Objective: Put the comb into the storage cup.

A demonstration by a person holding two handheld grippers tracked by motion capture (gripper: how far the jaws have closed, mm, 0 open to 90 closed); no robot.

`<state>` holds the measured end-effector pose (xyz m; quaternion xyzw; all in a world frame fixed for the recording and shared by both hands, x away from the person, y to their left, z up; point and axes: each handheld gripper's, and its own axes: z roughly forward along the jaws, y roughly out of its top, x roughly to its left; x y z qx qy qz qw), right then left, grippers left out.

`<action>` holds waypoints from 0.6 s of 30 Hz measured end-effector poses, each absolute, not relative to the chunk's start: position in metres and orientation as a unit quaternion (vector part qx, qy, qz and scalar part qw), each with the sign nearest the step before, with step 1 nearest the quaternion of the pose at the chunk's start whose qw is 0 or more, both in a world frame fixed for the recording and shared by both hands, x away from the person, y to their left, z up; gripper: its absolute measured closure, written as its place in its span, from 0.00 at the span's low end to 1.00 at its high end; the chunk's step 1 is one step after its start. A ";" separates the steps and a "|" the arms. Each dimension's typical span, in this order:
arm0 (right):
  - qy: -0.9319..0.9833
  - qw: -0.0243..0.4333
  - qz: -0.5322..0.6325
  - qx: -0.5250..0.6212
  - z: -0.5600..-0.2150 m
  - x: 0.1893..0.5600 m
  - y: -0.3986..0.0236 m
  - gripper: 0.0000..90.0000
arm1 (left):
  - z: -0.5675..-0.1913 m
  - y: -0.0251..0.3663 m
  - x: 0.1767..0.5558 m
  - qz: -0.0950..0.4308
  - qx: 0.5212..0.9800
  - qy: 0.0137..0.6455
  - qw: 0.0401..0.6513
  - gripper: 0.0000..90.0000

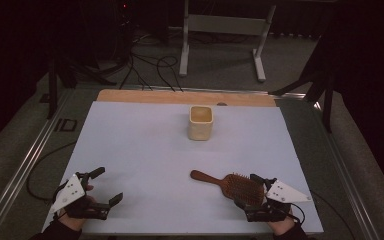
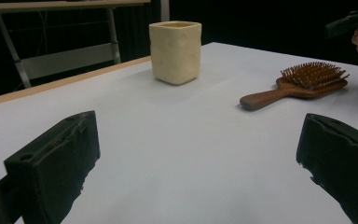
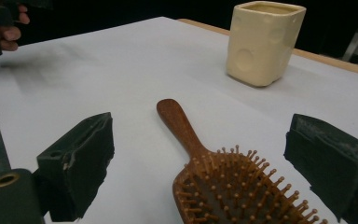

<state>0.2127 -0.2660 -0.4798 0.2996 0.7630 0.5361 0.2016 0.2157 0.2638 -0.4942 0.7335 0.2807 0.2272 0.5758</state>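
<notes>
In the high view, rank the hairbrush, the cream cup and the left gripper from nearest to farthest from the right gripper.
1. Hairbrush: directly beside the right gripper, bristles up.
2. Cream cup: far side of the table, near the middle.
3. Left gripper: across the table at the near left corner, jaws open.

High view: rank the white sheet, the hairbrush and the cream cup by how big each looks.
1. White sheet, by far the largest.
2. Hairbrush, longer than the cup is tall.
3. Cream cup, though it stands farther from the camera, so the gap is unsure.
</notes>
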 end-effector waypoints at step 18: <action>0.772 0.221 0.519 0.292 -0.441 0.212 -0.260 0.09 | -0.494 0.263 0.215 0.228 0.734 0.279 0.575 0.00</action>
